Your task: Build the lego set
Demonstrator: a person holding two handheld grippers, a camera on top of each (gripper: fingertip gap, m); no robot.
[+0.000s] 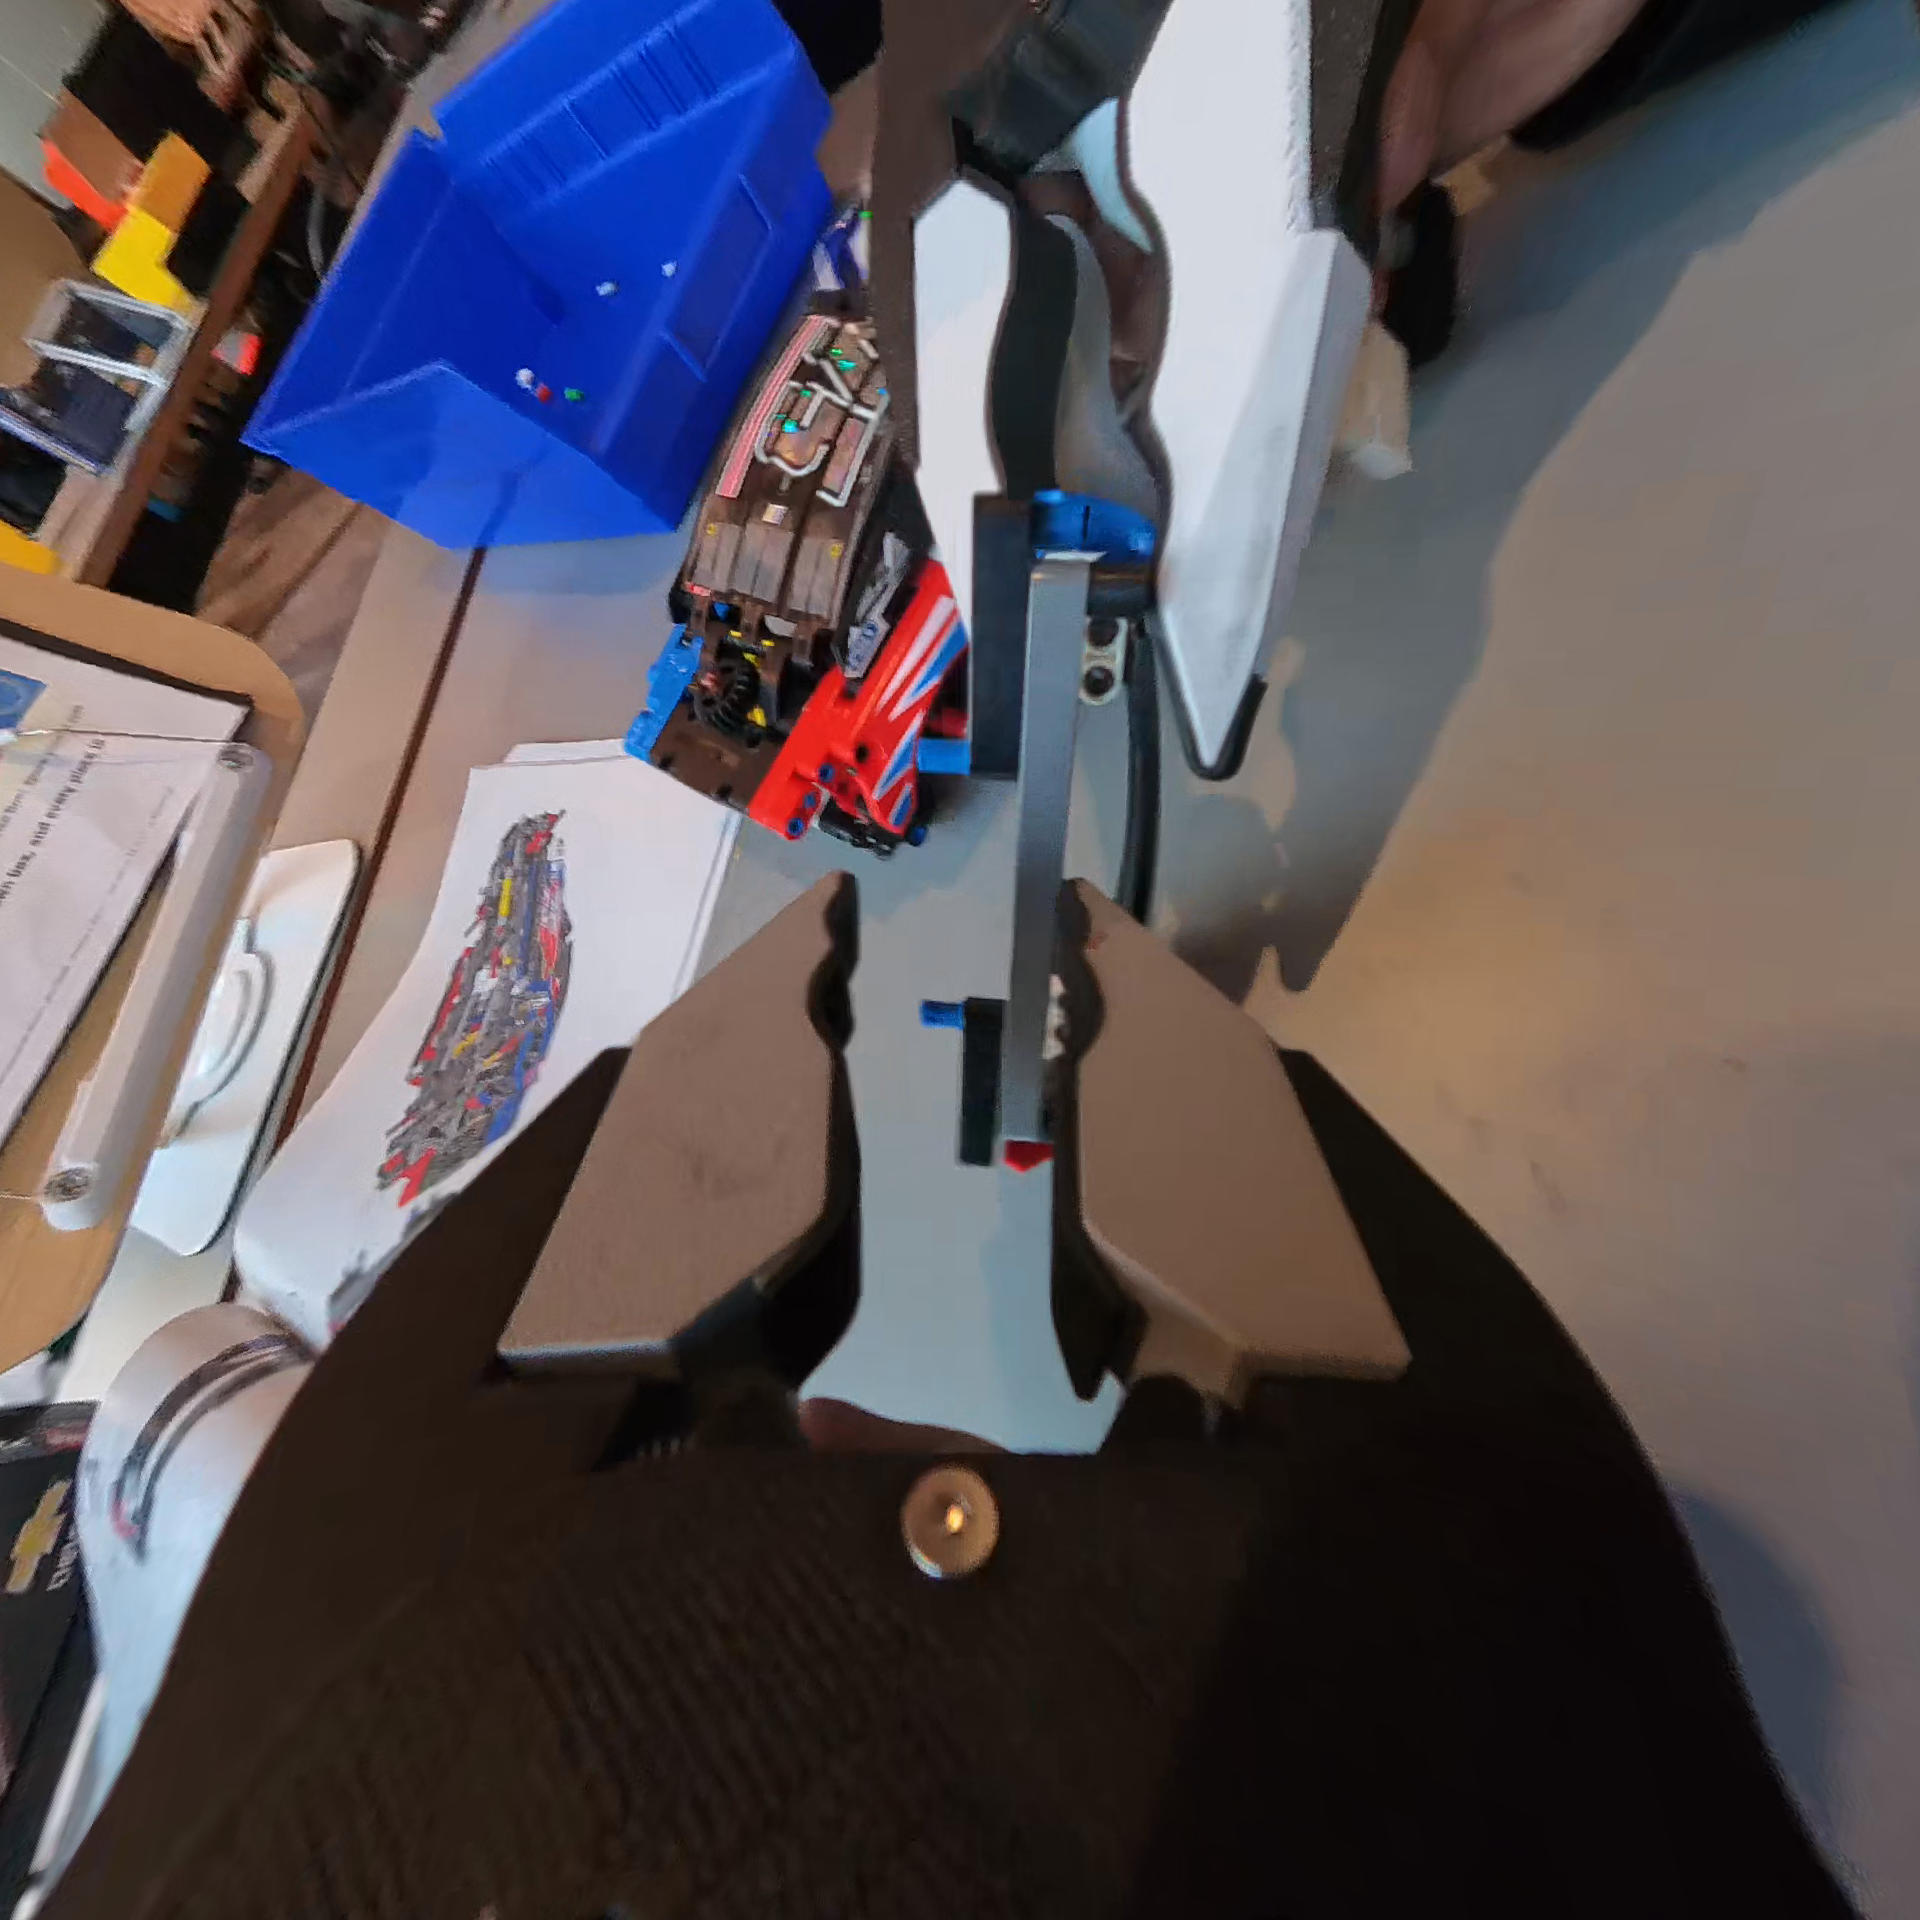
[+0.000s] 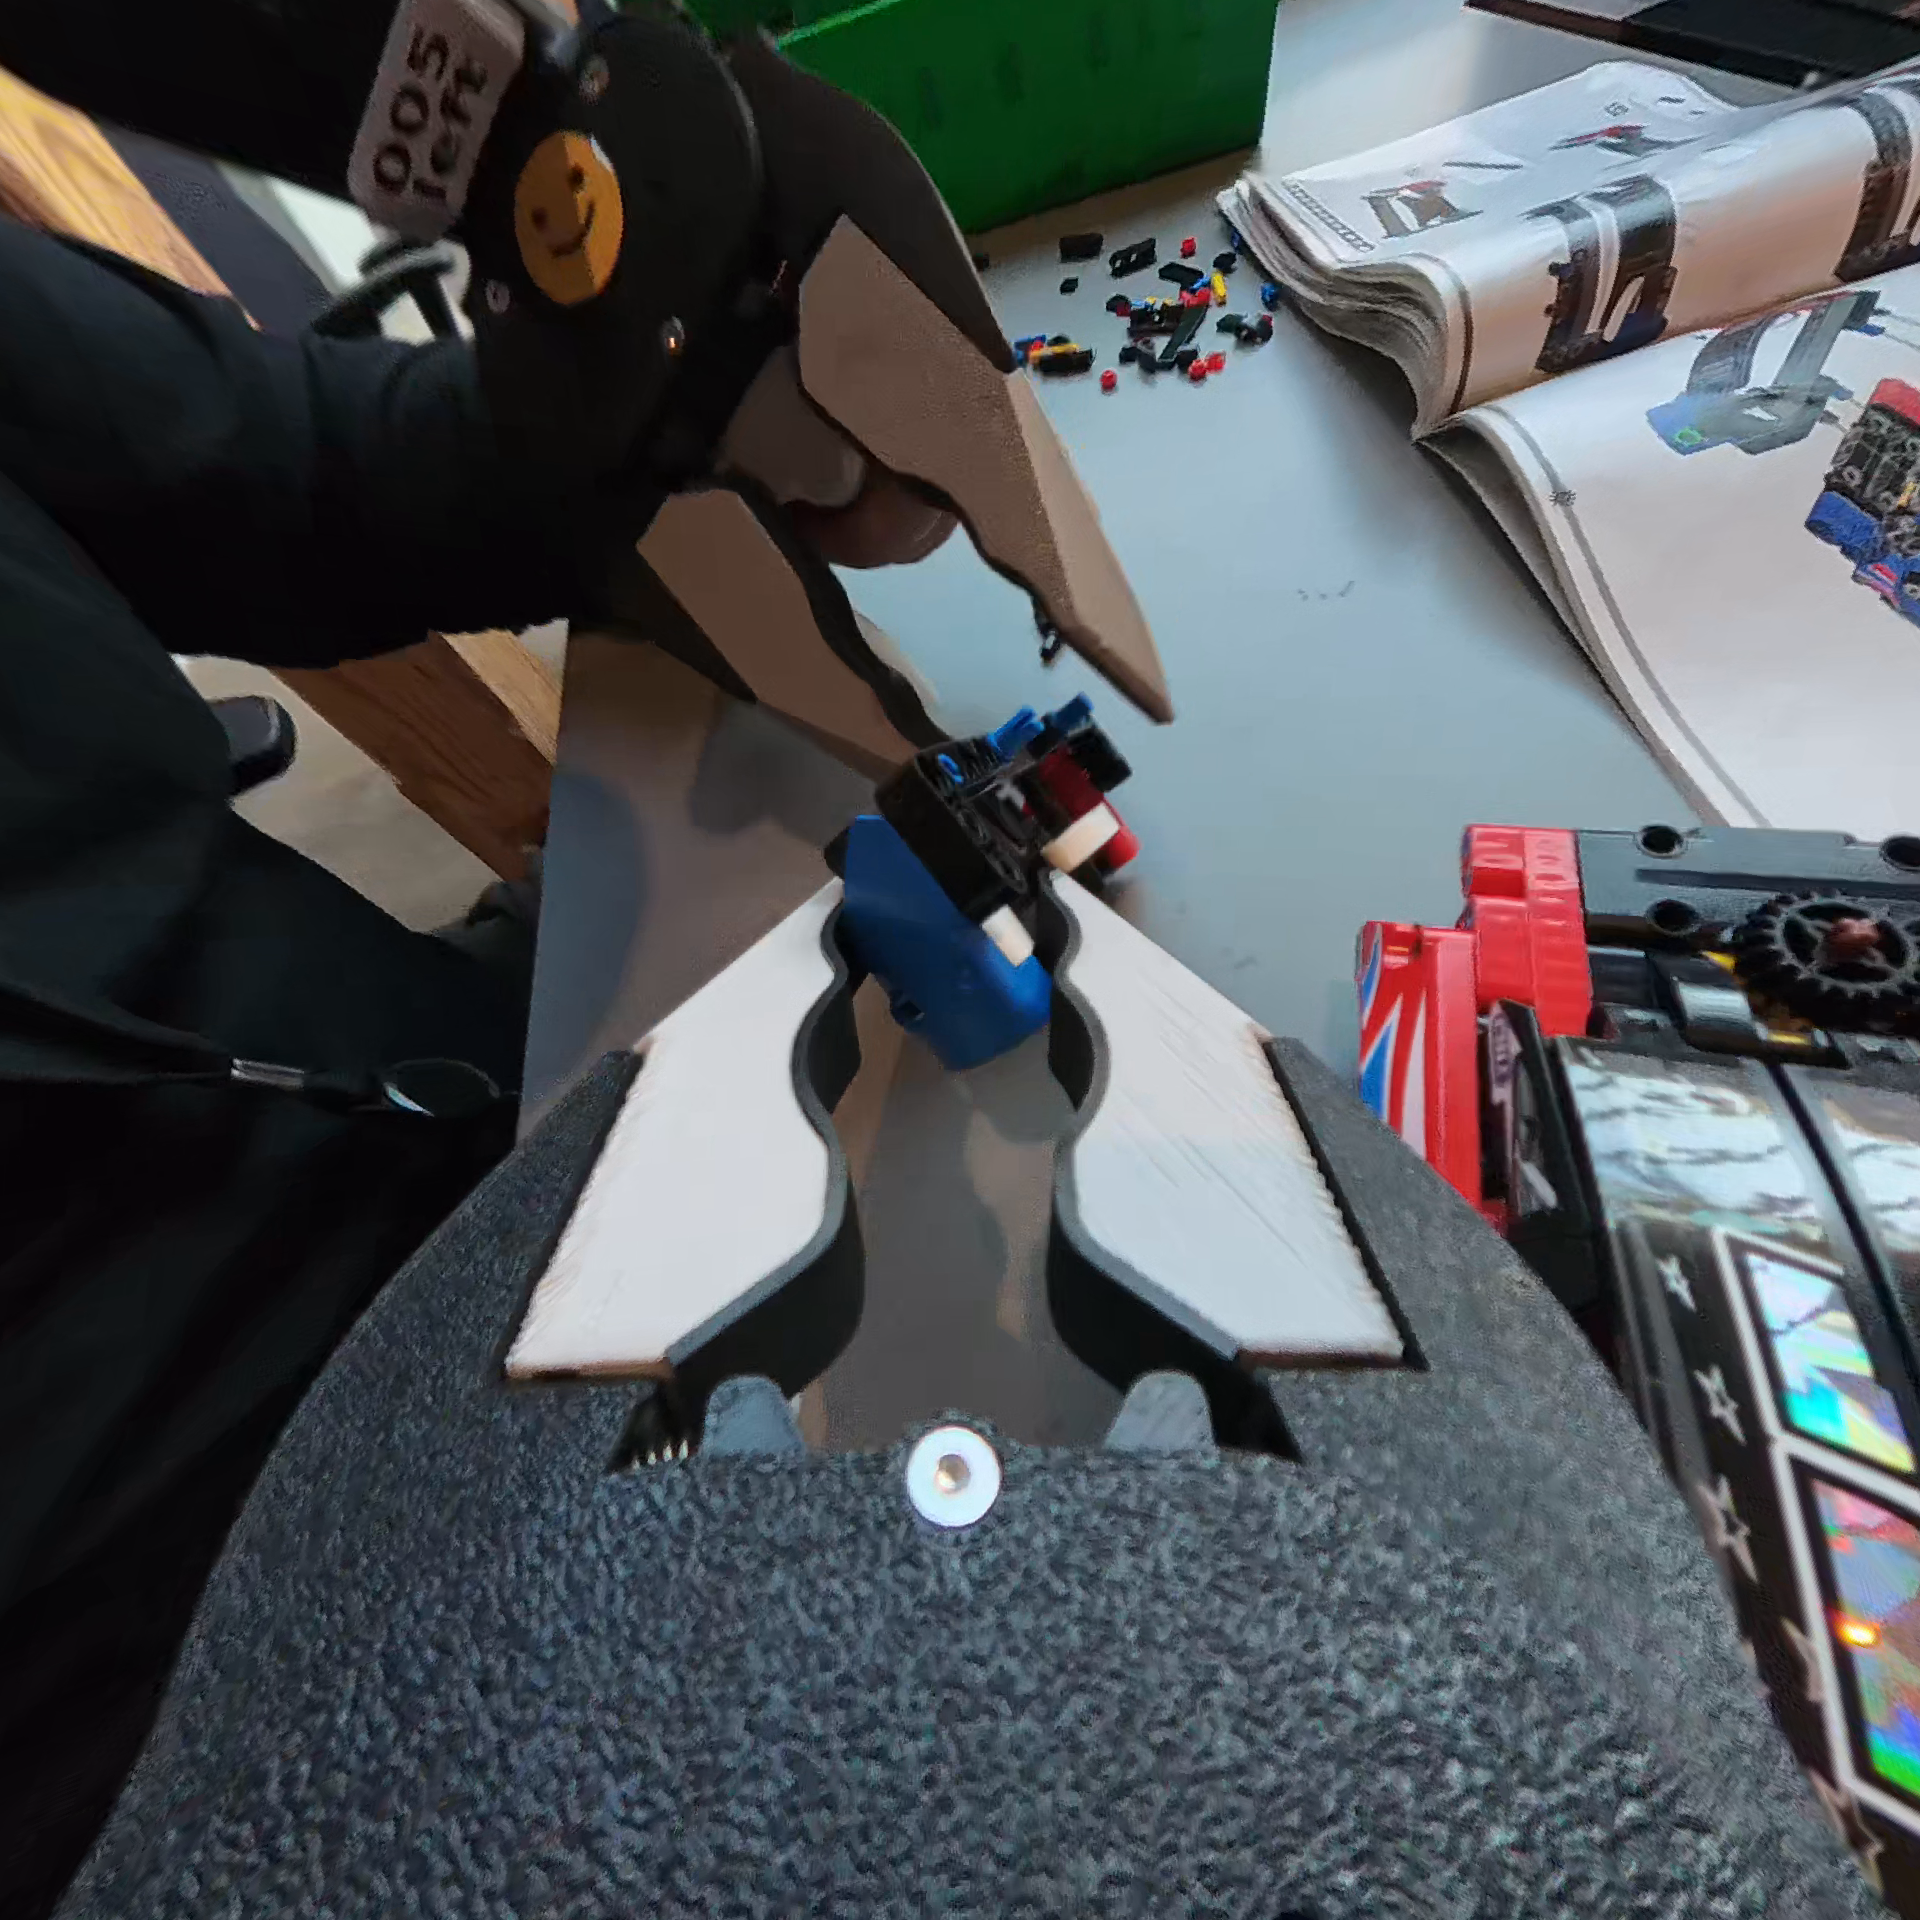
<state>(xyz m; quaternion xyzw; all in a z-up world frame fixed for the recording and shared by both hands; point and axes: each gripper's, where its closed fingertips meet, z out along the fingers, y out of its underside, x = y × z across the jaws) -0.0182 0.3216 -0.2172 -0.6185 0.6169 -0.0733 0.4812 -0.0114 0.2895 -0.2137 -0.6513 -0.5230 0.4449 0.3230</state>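
A sub-assembly with a long grey beam point(image 1: 1044, 790), a blue block point(image 2: 935, 977) at one end and black, red and blue parts at the other hangs between my two grippers above the grey table. My right gripper point(image 2: 945, 914) is shut on the blue block; its white fingers point(image 1: 1247, 468) show at the top of the left wrist view. My left gripper point(image 1: 961, 904) is open, its jaws on either side of the beam's far end, with the beam against the right-hand finger. It also shows in the right wrist view point(image 2: 1029, 732). The partly built red, black and blue car point(image 1: 821, 623) stands beside them point(image 2: 1662, 1143).
An open instruction booklet point(image 2: 1662, 364) lies at the far right, with several loose small pieces point(image 2: 1153, 301) beside it and a green bin point(image 2: 1039, 94) behind. A blue bin point(image 1: 551, 291) and a printed picture sheet point(image 1: 499, 987) lie left of the car. A wooden desk edge point(image 2: 436, 727) is at left. My two grippers' fingertips are within a few centimetres of each other.
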